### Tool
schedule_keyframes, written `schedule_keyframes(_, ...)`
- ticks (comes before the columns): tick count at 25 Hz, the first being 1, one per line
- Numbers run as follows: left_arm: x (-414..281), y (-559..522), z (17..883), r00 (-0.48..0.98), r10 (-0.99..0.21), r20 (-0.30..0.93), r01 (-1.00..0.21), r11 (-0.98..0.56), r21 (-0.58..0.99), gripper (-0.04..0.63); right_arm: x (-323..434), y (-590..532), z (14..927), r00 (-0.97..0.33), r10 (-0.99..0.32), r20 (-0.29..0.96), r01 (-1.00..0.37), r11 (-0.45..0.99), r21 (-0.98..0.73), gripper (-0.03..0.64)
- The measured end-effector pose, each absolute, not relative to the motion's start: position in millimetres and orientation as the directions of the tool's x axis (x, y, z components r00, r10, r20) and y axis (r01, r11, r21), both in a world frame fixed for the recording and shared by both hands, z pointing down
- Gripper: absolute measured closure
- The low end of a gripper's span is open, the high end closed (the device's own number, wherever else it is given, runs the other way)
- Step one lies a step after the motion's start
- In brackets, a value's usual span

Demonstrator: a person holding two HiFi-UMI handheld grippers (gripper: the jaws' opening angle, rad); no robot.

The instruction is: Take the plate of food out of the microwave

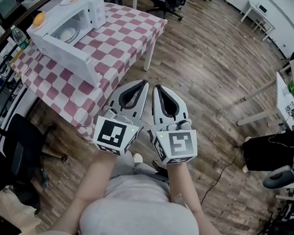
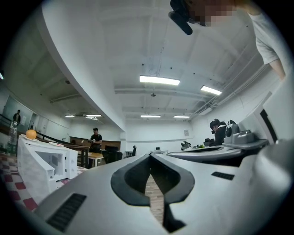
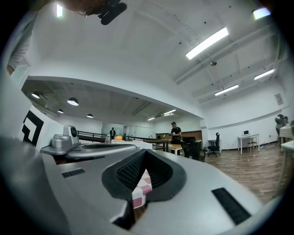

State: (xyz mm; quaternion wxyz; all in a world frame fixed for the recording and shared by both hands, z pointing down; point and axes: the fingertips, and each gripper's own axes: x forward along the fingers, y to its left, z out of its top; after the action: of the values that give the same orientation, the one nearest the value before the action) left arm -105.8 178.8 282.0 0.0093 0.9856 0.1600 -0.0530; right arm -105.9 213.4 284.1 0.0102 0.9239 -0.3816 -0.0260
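While the plate sits inside the microwave (door seemingly open) on the checked table, left gripper and right gripper hover well apart from it, each pressed together and empty; the whole job remains.

A wood-plank floor is spreading from the checked-cloth surface; a black chair is standing just behind it, white desks well beyond, strip lights glowing overhead.
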Motion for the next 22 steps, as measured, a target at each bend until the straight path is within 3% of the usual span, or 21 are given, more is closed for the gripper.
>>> schedule_keyframes(22, -1, 150, 290, 0.968, 0.231, -0.095, 0.229, -0.973, -0.029, 0.594, 2, 178, 290, 0.611, -0.789, -0.057, -0.786, -0.614, 0.069, 0.592)
